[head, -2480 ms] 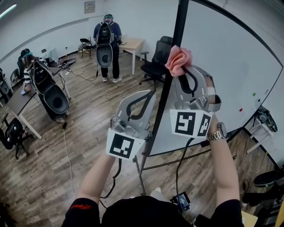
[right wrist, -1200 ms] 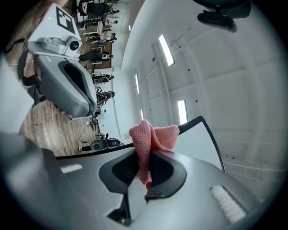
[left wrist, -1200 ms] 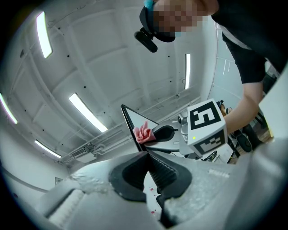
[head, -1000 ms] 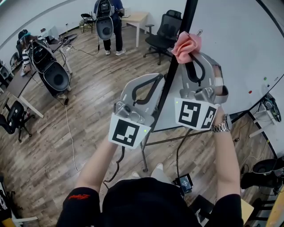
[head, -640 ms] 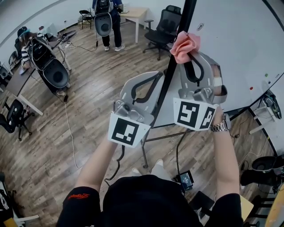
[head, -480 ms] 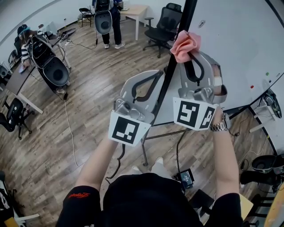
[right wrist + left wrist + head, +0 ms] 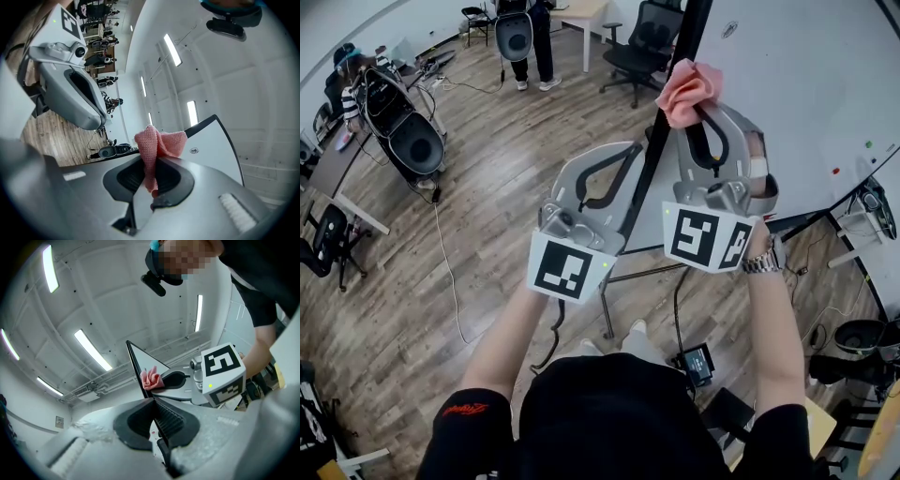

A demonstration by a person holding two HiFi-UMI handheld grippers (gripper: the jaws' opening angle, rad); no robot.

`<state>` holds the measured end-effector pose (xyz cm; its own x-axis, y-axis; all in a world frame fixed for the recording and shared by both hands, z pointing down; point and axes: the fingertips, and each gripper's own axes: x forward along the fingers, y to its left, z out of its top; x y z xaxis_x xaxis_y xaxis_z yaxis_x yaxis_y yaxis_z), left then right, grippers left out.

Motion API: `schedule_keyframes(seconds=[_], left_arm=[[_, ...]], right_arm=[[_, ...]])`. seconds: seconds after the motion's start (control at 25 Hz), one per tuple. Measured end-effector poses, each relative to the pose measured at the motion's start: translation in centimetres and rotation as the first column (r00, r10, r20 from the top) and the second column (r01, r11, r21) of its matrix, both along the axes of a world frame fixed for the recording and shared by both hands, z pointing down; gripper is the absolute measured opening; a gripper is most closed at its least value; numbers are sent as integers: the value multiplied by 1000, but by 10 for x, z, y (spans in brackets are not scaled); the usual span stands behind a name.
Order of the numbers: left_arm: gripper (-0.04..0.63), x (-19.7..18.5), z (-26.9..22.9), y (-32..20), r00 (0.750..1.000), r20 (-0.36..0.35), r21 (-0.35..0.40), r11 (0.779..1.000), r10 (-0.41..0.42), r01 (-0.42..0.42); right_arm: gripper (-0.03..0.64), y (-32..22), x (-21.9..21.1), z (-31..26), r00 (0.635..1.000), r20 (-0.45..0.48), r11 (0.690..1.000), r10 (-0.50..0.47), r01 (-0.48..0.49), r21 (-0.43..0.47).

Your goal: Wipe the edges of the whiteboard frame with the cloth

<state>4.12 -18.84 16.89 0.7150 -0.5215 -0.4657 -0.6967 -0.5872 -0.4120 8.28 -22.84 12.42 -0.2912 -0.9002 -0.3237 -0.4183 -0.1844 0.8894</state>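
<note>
Left gripper (image 7: pixel 630 155) at 11 o'clock, fingers pinched narrow on the black edge of the whiteboard frame (image 7: pixel 685 37), right gripper (image 7: pixel 697 101) just beside it at 1 o'clock, fingers clamped on the pink cloth (image 7: pixel 682 84), which touches the frame near 12 o'clock.

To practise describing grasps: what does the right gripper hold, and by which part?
The pink cloth, pinched by its lower end between the right gripper's fingers; the rest bunches above them.

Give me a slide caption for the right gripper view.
Right gripper clamping a pink cloth by the whiteboard's black frame.
</note>
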Motion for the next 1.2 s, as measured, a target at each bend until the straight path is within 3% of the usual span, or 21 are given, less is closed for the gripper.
schedule_keyframes(seconds=[1.2], left_arm=[[2,-1,49,4,1000,23,-72,997,19,-17]], right_arm=[[43,5,-6,56,1000,13,999,-3,4,-45]])
